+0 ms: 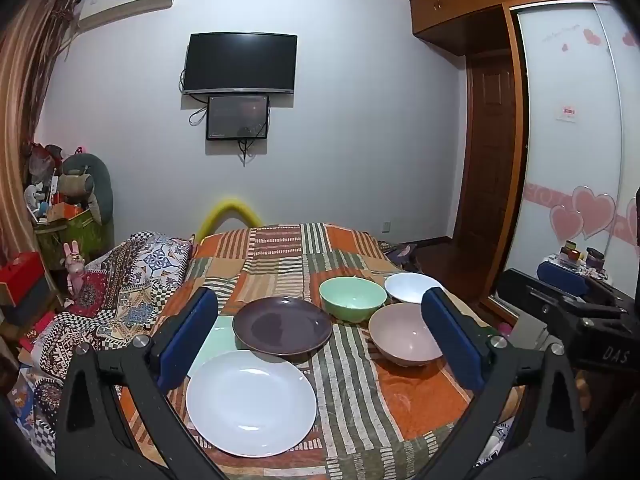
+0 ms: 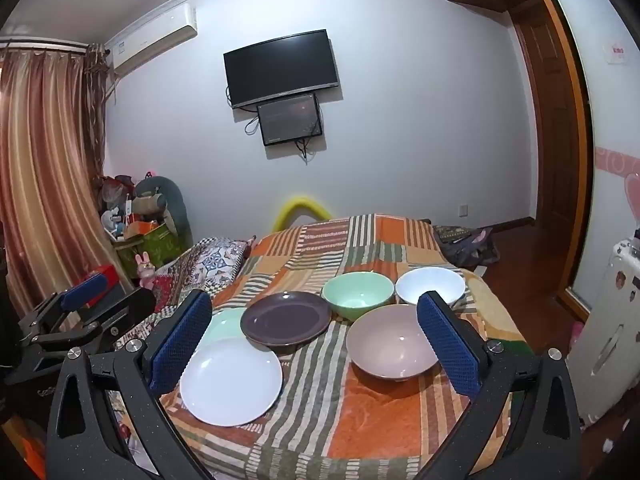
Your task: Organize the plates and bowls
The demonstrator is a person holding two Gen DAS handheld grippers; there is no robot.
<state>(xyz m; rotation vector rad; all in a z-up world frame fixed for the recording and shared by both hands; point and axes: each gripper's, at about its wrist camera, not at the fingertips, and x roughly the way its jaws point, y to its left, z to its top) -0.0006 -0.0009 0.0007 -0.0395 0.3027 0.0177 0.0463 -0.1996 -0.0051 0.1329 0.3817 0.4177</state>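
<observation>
Bedroom setting: a bed under a striped orange, green and cream blanket serves as the work surface, with a wall-mounted television behind it.

Six dishes lie on the blanket. White plate is nearest on the left. Dark plate sits behind it, its near edge just beside or slightly over the white plate's rim; which one cannot be settled from these views. Pale green plate lies partly hidden beneath both. Green bowl stands upright behind the dark plate, white bowl to its right, pink bowl in front of those two.

Left gripper hovers above the dishes, jaws spread wide, nothing between the pads. Right gripper is in the same condition: fully spread, empty, touching no dish. Each gripper's side shows at the edge of the other's view.
</observation>
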